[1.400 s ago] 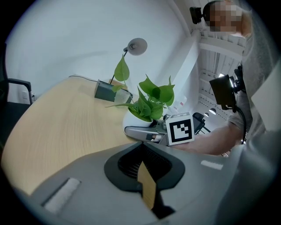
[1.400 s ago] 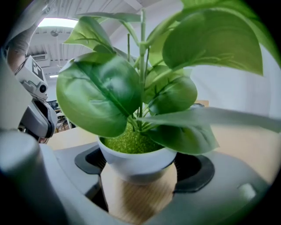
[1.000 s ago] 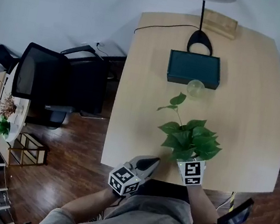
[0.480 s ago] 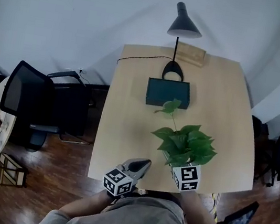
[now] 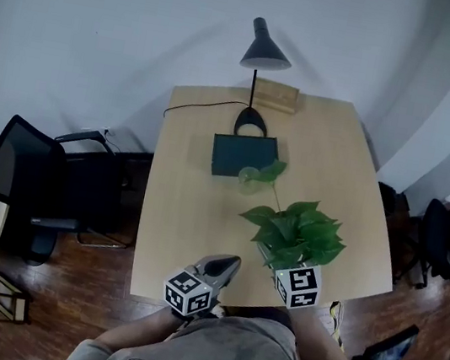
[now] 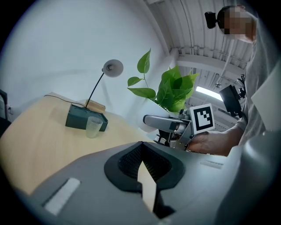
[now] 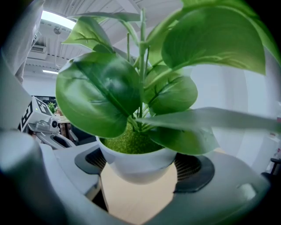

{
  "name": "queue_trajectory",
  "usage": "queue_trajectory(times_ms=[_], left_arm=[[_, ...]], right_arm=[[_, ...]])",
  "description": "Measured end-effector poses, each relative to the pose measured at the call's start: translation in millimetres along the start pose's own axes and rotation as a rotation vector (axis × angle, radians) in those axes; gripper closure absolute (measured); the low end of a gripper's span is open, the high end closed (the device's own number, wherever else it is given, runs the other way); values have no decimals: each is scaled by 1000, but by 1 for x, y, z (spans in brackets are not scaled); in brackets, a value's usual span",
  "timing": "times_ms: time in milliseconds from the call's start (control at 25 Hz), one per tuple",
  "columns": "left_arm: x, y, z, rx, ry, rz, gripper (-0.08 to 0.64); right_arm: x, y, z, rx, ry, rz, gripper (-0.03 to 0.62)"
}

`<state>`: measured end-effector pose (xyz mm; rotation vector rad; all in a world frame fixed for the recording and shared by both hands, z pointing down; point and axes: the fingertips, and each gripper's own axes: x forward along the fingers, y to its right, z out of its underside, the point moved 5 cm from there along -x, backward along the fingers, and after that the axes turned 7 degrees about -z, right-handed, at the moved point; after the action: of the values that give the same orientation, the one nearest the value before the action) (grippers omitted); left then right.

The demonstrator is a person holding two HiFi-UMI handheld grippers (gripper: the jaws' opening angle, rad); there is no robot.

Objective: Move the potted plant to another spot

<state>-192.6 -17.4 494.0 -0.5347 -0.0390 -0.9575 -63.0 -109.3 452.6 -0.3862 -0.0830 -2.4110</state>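
The potted plant has broad green leaves and a small white pot. My right gripper is shut on that pot, one pad on each side, and holds it upright above the table's front right part. In the right gripper view the leaves fill most of the picture above the right gripper. My left gripper hovers at the table's front edge, left of the plant, shut with nothing in it. The left gripper view shows the left gripper, the plant and a hand on the other gripper.
At the table's far side stand a black desk lamp, a wooden block, a dark green box and a clear cup in front of the box. A black office chair stands left of the table.
The head view has pulled back, so the table looks smaller and the whole lamp shows. The plant stays held in the right gripper near the front edge. The left gripper has hardly moved.
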Motion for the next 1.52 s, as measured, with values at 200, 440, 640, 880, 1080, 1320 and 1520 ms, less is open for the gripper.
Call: queue_trajectory(times_ms=[200,440,640,880,1080,1320,1520], left_arm=[[6,4,-3,4,7,15,569],[30,12,-4,9,10,-1,568],[96,40,-5,0,8,-50,569],[171,78,-10,-10,11,-77,569],[213,102,-12,-21,13,-110,568],[242,117,-6,-34,-18,-170,568],[258,115,4,-45,-74,-183,569]], right_arm=[[-3,4,3,3,-10,17,121],[-9,26,15,14,-12,10,121],[-24,96,33,17,-14,-24,121],[-43,177,48,18,-26,-55,121],[-52,226,61,27,-37,-80,121],[-56,263,86,53,-55,-113,121],[-51,286,115,94,-97,-91,121]])
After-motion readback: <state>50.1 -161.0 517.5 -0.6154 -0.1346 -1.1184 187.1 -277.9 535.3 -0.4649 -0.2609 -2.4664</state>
